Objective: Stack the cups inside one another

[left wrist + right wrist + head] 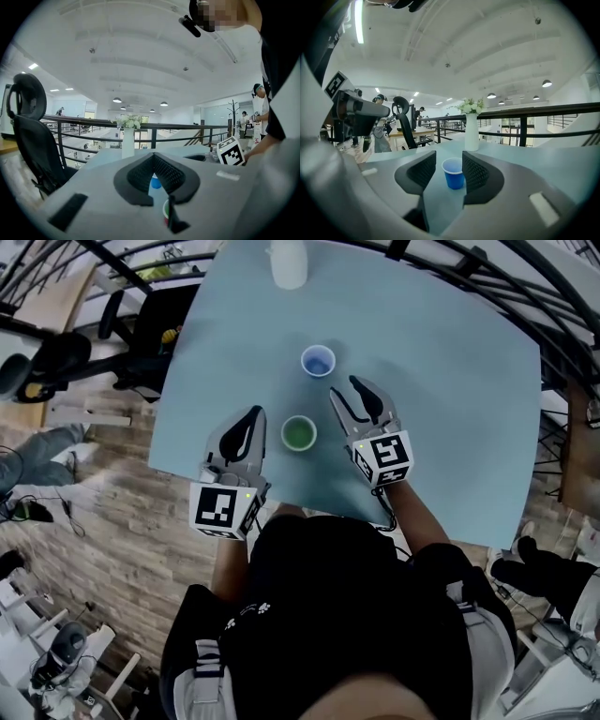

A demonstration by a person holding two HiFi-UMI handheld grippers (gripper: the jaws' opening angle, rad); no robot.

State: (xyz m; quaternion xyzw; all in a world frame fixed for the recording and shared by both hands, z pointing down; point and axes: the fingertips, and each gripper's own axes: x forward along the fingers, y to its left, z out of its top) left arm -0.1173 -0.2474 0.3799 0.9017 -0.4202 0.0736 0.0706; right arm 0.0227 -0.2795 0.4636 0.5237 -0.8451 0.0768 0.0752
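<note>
A blue cup (318, 361) stands upright near the middle of the pale blue table (450, 381). A green cup (299, 433) stands upright nearer to me, between the two grippers. My right gripper (345, 390) is just right of the green cup, with its jaws apart and nothing pressed between them. In the right gripper view (449, 158) the blue cup (453, 173) stands a little beyond the tips. My left gripper (251, 420) rests left of the green cup, its jaws (153, 157) meeting at the tips. Past them show the blue cup (155, 182) and a sliver of the green cup (166, 212).
A white vase (288, 263) with flowers (471, 132) stands at the table's far edge, before a dark railing (187, 125). A black office chair (56, 357) stands on the wooden floor to the left. The table's near edge runs just in front of my body.
</note>
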